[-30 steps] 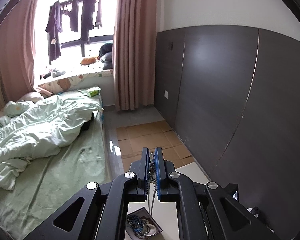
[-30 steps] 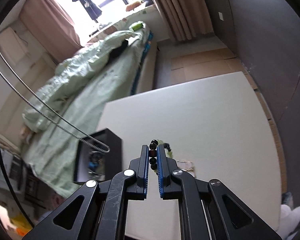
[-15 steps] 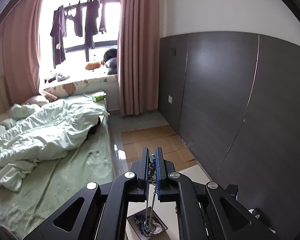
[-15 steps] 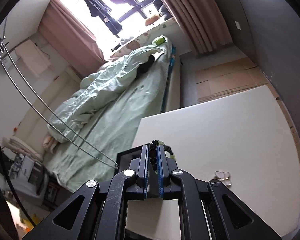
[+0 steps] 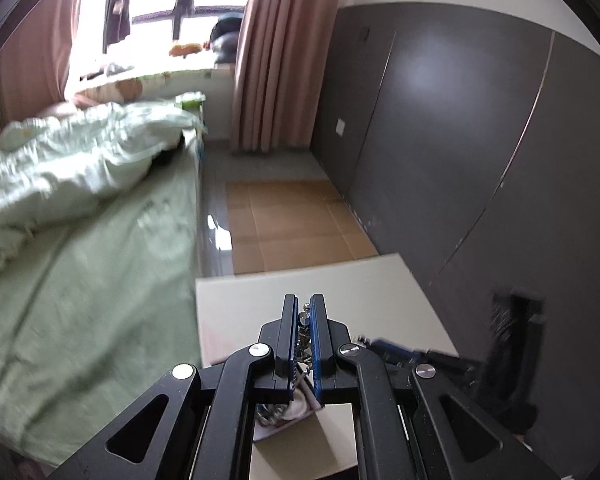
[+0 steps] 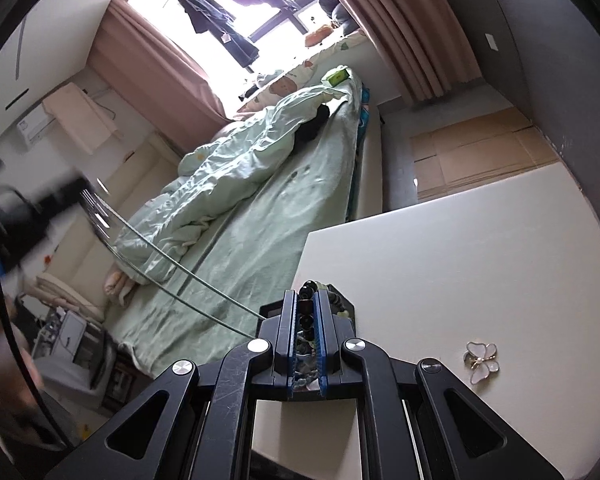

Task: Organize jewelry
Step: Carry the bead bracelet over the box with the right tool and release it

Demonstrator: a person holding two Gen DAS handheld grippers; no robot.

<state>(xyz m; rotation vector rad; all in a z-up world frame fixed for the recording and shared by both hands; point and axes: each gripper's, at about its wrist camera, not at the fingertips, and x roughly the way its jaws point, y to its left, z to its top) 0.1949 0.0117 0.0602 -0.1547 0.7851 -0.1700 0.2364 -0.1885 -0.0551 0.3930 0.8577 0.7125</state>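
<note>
My left gripper (image 5: 304, 301) is shut on a silver chain necklace (image 5: 303, 324) above the white table (image 5: 340, 280). Under its fingers lies an open jewelry box (image 5: 288, 410) with several pieces inside. In the right wrist view the chain (image 6: 180, 272) runs in two strands from the blurred left gripper (image 6: 24, 216) at upper left down to the black jewelry box (image 6: 342, 300). My right gripper (image 6: 309, 295) is shut on a black beaded bracelet (image 6: 309, 320), just over that box. A white butterfly brooch (image 6: 482, 362) lies on the table (image 6: 460, 248) to the right.
A bed with green bedding (image 6: 260, 184) runs along the table's left edge. A dark wall panel (image 5: 480, 140) stands to the right. Cardboard sheets (image 5: 296, 228) cover the floor beyond the table. A blurred black stand (image 5: 516, 344) is at the table's right side.
The left gripper has dropped toward the table, chain still in it, and its view blurs. The right gripper has drifted over the box, with the brooch now to its right.
</note>
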